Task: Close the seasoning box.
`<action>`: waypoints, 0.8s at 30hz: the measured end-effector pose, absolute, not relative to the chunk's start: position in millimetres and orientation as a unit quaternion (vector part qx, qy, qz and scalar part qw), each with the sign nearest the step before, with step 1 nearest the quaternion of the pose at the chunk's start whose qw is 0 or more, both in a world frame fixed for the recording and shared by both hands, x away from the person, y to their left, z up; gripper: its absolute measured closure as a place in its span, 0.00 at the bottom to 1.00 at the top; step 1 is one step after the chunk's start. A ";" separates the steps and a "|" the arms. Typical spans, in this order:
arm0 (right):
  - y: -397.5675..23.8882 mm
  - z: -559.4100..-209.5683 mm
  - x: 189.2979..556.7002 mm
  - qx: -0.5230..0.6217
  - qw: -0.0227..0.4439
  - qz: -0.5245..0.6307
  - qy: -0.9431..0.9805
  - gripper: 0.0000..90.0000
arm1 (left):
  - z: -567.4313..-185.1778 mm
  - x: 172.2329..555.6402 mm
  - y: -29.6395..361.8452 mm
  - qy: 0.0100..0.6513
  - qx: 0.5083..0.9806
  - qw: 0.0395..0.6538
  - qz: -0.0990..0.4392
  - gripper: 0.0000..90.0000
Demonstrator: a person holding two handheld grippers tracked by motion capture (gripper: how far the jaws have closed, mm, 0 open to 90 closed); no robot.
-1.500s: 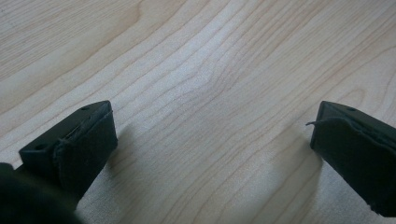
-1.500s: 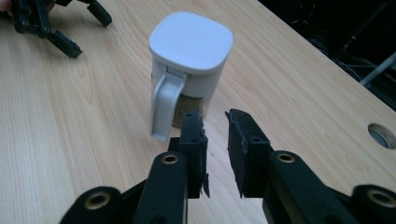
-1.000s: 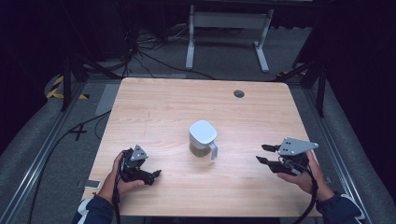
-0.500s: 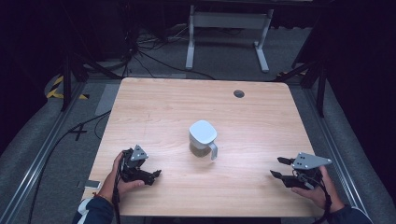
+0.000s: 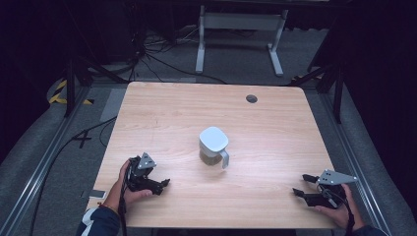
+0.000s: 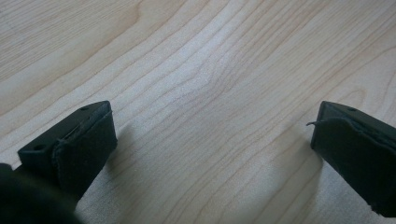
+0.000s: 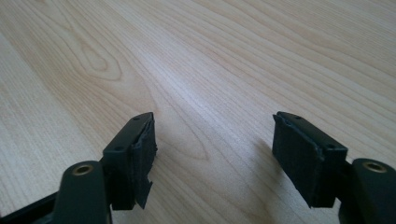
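A white mug (image 5: 213, 146) with a handle stands at the middle of the wooden table (image 5: 275, 123). My left gripper (image 5: 164, 183) rests low at the near left, pointing right, well apart from the mug. Its jaws stand wide over bare wood in the left gripper view (image 6: 212, 126). My right gripper (image 5: 300, 184) sits low by the near right corner, pointing left. Its jaws have just been opening. They stand apart with nothing between them in the right gripper view (image 7: 217, 140).
A dark round cable hole (image 5: 252, 99) lies near the table's far edge. A white metal frame (image 5: 236, 24) and loose cables (image 5: 157, 54) stand on the floor beyond the table. Rails run along both sides.
My right gripper has come down and drawn back toward the near right corner, and its jaws have spread wider. The left gripper and the mug have not moved.
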State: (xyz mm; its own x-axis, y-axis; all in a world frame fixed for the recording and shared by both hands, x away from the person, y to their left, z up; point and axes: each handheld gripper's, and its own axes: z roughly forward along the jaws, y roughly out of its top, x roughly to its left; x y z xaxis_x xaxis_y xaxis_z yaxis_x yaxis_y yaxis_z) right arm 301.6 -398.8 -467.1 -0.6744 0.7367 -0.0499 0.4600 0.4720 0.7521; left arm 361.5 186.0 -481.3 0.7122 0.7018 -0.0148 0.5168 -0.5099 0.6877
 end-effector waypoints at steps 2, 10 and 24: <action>-399.0 -467.1 302.1 0.359 0.186 0.369 0.837 0.33 | -481.3 361.5 186.0 0.355 0.858 0.345 0.134 0.00; -399.6 -467.4 303.4 0.365 0.182 0.368 0.835 0.31 | -481.1 362.2 186.2 0.351 0.861 0.344 0.133 0.00; -399.7 -467.5 303.9 0.366 0.182 0.368 0.835 0.29 | -480.9 362.0 185.8 0.355 0.860 0.344 0.128 0.00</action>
